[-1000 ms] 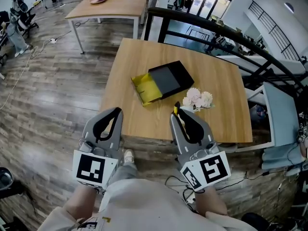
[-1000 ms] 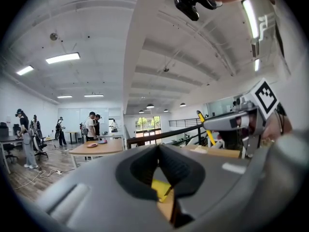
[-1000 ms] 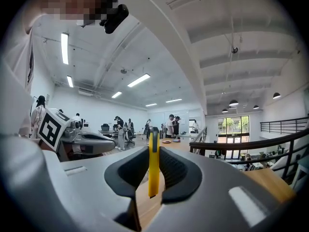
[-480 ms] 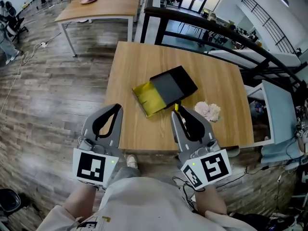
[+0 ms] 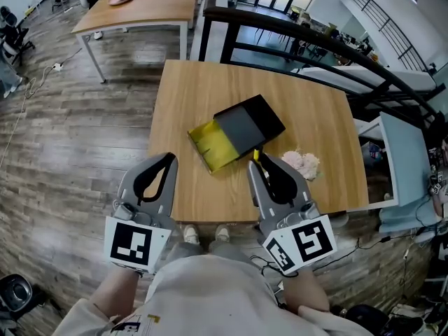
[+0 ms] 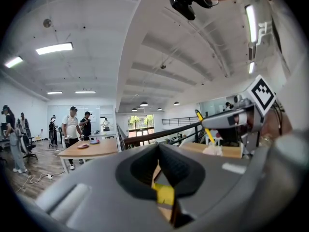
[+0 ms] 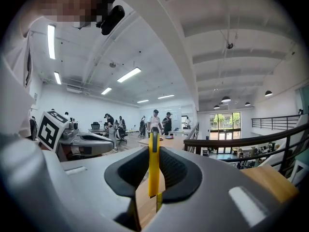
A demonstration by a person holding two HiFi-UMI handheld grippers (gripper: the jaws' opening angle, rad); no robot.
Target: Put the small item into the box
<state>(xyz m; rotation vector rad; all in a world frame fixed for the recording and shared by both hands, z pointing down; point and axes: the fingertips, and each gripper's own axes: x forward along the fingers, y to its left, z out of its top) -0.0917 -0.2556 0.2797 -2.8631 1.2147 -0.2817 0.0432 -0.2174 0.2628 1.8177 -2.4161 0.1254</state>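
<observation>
On the square wooden table [image 5: 203, 96] lies a box [image 5: 236, 131], its black sleeve slid partly off a yellow tray. The small item, a fluffy pink-white flower [image 5: 302, 163], rests to the right of the box near the front edge. Both grippers hover at the table's near edge, short of the box. My left gripper [image 5: 170, 159] is shut with nothing in it. My right gripper [image 5: 255, 157] is also shut and empty, its yellow tip just left of the flower. In the left gripper view the flower [image 6: 212, 150] shows beside the right gripper [image 6: 231, 122].
A black railing [image 5: 308, 40] runs behind the table. A second table [image 5: 140, 5] with plates stands far back left. A pale blue cabinet [image 5: 406, 166] sits to the right. People [image 7: 159, 122] stand in the distance. Wooden floor lies to the left.
The head view has shifted: the table, box and flower sit a little further left and up in the picture. Both grippers keep their pose and stay shut.
</observation>
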